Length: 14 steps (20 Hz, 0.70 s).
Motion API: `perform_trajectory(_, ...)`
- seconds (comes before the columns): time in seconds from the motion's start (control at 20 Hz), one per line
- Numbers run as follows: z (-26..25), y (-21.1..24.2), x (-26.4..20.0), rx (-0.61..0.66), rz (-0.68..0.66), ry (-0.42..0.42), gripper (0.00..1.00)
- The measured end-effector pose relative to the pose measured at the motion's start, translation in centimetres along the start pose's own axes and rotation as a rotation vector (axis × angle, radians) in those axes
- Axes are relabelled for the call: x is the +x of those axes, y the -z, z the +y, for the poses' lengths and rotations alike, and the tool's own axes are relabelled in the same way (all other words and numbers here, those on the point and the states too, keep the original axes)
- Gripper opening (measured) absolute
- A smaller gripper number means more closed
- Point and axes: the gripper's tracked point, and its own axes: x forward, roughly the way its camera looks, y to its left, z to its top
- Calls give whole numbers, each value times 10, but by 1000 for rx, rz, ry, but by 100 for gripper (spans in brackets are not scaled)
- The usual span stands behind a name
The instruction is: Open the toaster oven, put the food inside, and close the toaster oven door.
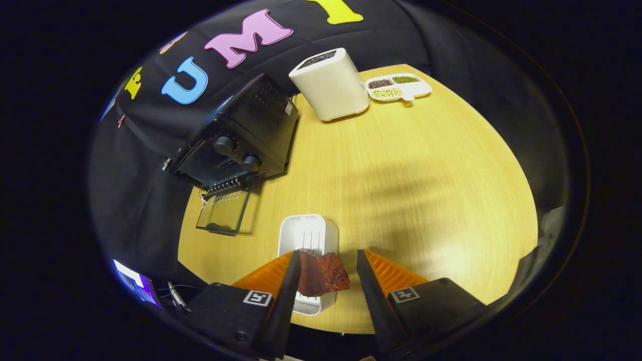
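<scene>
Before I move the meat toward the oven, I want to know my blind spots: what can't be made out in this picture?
- Toaster oven interior: dark behind the lowered door; rack and contents unreadable in the gripper view.
- Red meat piece: beside one finger of the gripper, apart from the other; actual contact unclear.
- White tray: near end covered by meat and finger.
- Divided dish beyond the white appliance: contents too small to identify.
</scene>
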Motion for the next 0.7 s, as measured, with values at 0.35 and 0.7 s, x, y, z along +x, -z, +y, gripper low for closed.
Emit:
perform_trajectory(0.35, 1, 8, 5, 92, 81, -62, 37)
perform_trajectory(0.7, 6, 7, -1, 201, 110, -149, 18)
